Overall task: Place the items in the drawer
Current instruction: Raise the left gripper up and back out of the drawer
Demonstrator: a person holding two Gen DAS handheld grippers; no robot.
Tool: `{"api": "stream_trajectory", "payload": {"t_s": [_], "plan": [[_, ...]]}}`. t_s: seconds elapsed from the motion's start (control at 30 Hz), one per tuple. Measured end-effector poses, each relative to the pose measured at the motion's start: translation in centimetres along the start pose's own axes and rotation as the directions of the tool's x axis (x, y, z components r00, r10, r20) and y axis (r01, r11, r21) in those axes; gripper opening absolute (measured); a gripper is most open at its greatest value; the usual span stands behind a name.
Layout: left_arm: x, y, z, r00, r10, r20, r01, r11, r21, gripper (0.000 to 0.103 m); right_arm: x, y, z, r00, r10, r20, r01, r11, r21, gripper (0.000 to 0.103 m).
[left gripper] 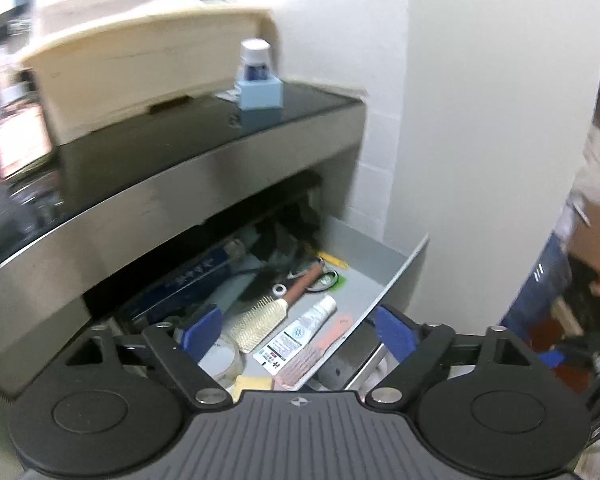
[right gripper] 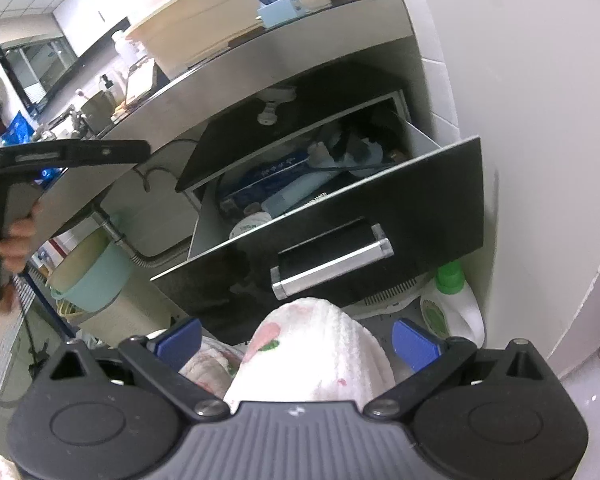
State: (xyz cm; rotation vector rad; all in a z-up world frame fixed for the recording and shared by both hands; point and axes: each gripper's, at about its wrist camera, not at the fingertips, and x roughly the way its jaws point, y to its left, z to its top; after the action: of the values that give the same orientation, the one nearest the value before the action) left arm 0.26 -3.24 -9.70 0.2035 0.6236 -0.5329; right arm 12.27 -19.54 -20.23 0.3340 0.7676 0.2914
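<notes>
Now the right gripper, fingers spread around a towel, nears the open drawer; next, lift over its front; left gripper hovers spread, empty.

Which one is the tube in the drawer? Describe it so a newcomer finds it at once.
Start at the open drawer under the dark counter, seen from the left wrist. Near its front right corner the tube lies flat between the cream hairbrush and the pink comb. It alone is white, with a round white cap and printed labels.
</notes>
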Motion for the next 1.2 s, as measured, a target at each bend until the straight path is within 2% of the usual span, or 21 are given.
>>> {"api": "stream_trajectory", "payload": {"t_s": [0.07,0.17,0.37,0.43,0.63,0.87,1.07,1.2], "plan": [[-1.3,-0.9,-0.9,0.998,0.063,0.017,-0.063,0.997,-0.042,0.098,0.0,0.4,0.2,1.000,0.001,0.000,-0.001,1.000,-0.020,0.102],[-2.9,-2.0,-2.1,0.992,0.127,0.019,-0.125,0.990,-0.072,0.099,0.1,1.0,0.5,1.000,0.006,-0.004,-0.006,0.999,-0.045,0.102],[-5.3,-2.0,-4.0,0.983,0.183,0.029,-0.177,0.973,-0.148,0.098,0.6,2.5,0.6,1.000,0.017,-0.014,-0.018,0.997,-0.078,0.102],[-5.9,-1.9,-4.2,0.983,0.184,0.028,-0.178,0.974,-0.141,0.098,0.8,3.0,0.6,1.000,0.022,-0.015,-0.023,0.996,-0.082,0.102],[-7.0,-1.7,-3.1,0.979,0.198,-0.040,-0.202,0.971,-0.127,0.098,1.5,4.1,0.8,0.999,0.034,-0.030,-0.037,0.993,-0.111,0.102],[-8.3,-2.1,0.9,0.969,0.226,-0.101,-0.235,0.967,-0.097,0.098,1.7,4.5,1.5,0.998,0.040,-0.037,-0.045,0.989,-0.138,0.102],[-10.3,-4.2,6.0,0.948,0.302,-0.103,-0.305,0.952,-0.005,0.098,1.9,4.7,2.2,0.998,0.047,-0.051,-0.054,0.989,-0.141,0.102],[-11.7,-4.7,9.4,0.940,0.318,-0.127,-0.322,0.946,-0.018,0.098,2.0,5.0,2.5,0.997,0.050,-0.066,-0.061,0.985,-0.161,0.102]]}}
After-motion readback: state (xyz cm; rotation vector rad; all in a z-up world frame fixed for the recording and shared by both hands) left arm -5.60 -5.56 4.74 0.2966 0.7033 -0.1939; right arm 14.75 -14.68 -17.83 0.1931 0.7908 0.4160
